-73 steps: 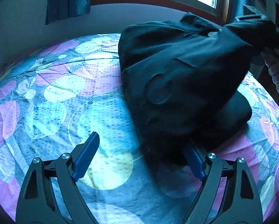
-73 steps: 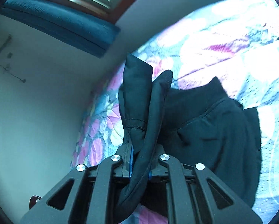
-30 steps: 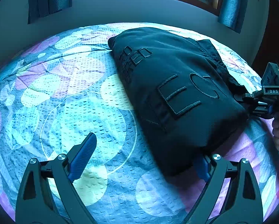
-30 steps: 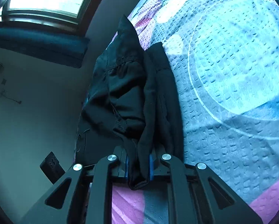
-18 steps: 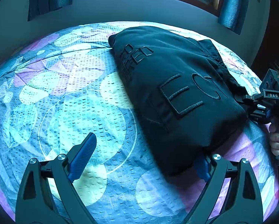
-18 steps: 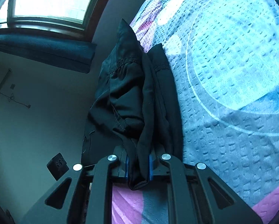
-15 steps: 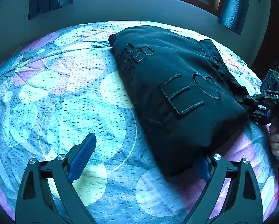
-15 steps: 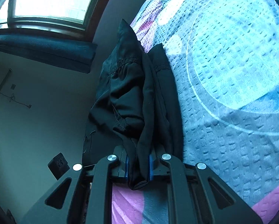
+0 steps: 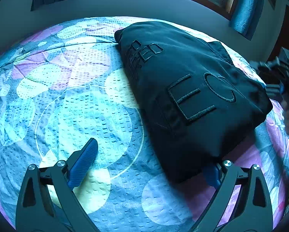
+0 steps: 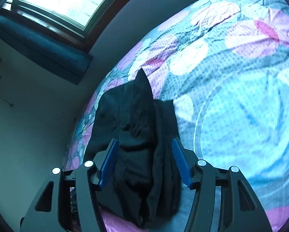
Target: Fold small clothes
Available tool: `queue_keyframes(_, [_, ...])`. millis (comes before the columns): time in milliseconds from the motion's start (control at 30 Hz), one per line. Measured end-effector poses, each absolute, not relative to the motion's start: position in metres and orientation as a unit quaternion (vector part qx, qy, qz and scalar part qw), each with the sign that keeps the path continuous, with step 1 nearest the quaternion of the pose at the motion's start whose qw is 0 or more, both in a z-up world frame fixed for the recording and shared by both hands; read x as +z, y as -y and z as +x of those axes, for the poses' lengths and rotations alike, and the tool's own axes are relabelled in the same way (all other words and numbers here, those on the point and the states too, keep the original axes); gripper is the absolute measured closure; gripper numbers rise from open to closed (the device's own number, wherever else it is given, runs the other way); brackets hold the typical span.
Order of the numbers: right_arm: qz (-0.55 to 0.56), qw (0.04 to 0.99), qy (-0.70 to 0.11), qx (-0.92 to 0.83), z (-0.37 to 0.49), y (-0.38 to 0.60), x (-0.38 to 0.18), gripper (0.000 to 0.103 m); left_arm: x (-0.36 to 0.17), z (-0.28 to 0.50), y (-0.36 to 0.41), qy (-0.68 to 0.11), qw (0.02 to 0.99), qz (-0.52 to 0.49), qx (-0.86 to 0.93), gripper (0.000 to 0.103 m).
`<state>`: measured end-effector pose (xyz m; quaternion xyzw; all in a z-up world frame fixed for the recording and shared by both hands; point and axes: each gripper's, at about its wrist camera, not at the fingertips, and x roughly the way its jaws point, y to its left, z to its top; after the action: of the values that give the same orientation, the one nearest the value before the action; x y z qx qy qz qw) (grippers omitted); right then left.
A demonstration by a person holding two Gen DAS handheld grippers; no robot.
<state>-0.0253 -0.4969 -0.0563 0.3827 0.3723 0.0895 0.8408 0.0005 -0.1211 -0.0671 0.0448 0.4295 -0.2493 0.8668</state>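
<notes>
Garment (image 9: 192, 96), black, folded, lies right of centre on bedspread (image 9: 76, 106). Right gripper (image 10: 144, 160) jaws just opened, cloth loose between them: fold released. Left gripper (image 9: 150, 160) wide open, empty.

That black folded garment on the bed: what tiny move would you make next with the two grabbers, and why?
Probably draw the right gripper back off the black garment. Its jaws have just been opening and the bunched edge sits loose between the pads, no longer pinched. The garment lies folded on the bedspread, and the left gripper is open beside its near corner.
</notes>
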Motion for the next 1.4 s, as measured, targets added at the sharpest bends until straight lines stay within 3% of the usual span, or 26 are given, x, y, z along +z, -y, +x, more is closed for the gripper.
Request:
queue_keyframes(333, [0.378, 0.833, -0.393, 0.089, 0.080, 0.509, -0.066, 0.045, -0.070, 0.003, 0.122, -0.441, 0.861, 0.035, -0.252, 0.004])
queue_keyframes(400, [0.366, 0.831, -0.408, 0.093, 0.092, 0.503, -0.071, 0.052, -0.071, 0.003, 0.122, -0.441, 0.861, 0.035, -0.252, 0.004])
queue_keyframes(467, [0.363, 0.829, -0.413, 0.099, 0.099, 0.499, -0.074, 0.086, -0.071, 0.003, 0.123, -0.442, 0.860, 0.035, -0.252, 0.004])
queue_keyframes(900, [0.425, 0.793, -0.430, 0.078, 0.107, 0.516, -0.128, 0.095, -0.074, 0.009, 0.122, -0.448, 0.856, 0.031, -0.256, 0.004])
queue_keyframes(1000, [0.446, 0.787, -0.416, 0.087, 0.098, 0.523, -0.126, 0.088, -0.074, 0.010, 0.121, -0.448, 0.856, 0.031, -0.255, 0.004])
queue_keyframes(1067, [0.456, 0.792, -0.400, 0.076, 0.086, 0.530, -0.120, 0.067, -0.075, 0.011, 0.121, -0.449, 0.856, 0.030, -0.255, 0.004])
queue_keyframes(1167, [0.478, 0.792, -0.372, 0.068, 0.059, 0.541, -0.109, 0.045, -0.075, 0.010, 0.121, -0.448, 0.856, 0.030, -0.256, 0.004])
queue_keyframes(1400, [0.472, 0.797, -0.366, 0.091, -0.018, 0.539, -0.093, 0.038, -0.075, 0.010, 0.120, -0.449, 0.855, 0.028, -0.257, 0.004])
